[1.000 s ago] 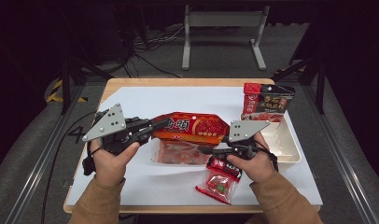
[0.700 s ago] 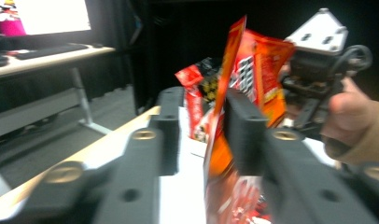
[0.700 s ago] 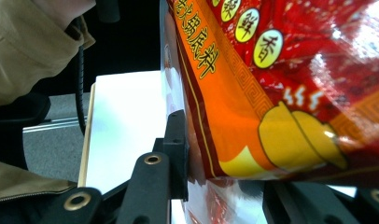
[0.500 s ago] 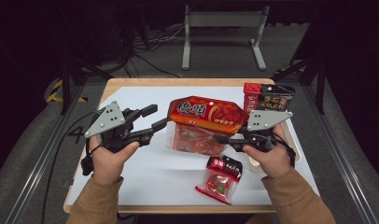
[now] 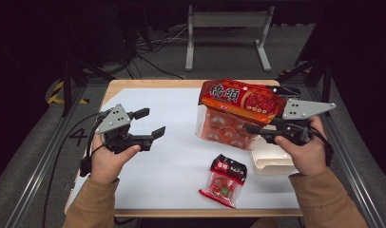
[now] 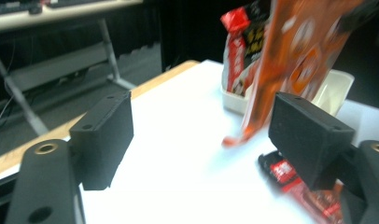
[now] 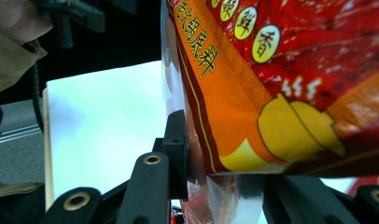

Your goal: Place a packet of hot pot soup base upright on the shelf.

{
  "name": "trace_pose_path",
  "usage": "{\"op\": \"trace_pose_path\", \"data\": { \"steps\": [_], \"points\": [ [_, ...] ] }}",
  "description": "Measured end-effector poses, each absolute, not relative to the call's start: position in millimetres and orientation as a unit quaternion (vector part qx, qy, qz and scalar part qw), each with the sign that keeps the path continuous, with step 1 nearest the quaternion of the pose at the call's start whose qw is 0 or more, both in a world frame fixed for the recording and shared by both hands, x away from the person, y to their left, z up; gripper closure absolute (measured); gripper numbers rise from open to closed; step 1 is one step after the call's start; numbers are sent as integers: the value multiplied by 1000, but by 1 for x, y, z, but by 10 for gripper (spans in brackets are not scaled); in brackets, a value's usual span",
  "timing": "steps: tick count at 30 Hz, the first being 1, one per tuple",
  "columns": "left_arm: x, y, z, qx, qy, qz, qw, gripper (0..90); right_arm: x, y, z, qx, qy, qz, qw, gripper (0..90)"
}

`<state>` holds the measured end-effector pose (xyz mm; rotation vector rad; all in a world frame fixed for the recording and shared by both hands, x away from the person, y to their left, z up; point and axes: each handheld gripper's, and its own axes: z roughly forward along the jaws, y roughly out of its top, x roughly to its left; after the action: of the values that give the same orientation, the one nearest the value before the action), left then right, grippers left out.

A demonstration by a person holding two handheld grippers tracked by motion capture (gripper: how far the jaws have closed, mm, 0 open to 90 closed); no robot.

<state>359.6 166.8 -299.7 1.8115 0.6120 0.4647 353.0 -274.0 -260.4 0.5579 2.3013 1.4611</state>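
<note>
Right gripper (image 5: pixel 250 128) is clamping the orange snack bag (image 5: pixel 238 102), holding it off the table (image 5: pixel 181 114), right side; left gripper (image 5: pixel 153 124) jaws just opening wide, gripping nothing, well apart from bag

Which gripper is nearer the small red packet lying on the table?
Right. The right gripper, shut on the big orange bag, hangs just above the small red packet; the left gripper, open, sits farther off to its left.

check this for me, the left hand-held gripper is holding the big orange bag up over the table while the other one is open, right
Not quite: the right hand-held gripper holds the big orange bag up, and the left hand-held gripper is the open one. The high view shows it.
</note>
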Motion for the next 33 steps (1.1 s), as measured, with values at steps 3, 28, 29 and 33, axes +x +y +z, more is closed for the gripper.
{"op": "trace_pose_path", "data": {
  "steps": [3,28,29,33],
  "points": [
    [363,173,-305,773,271,193,541,203,353,-282,-257,210,810,515,187,700],
    [388,211,-355,788,333,191,481,120,360,-346,-250,291,791,478,245,700],
    [388,212,-356,787,334,190,482,120,359,-349,-249,294,790,479,246,699],
    [388,214,-357,784,337,188,485,120,355,-358,-248,306,784,478,252,699]
  ]
}}
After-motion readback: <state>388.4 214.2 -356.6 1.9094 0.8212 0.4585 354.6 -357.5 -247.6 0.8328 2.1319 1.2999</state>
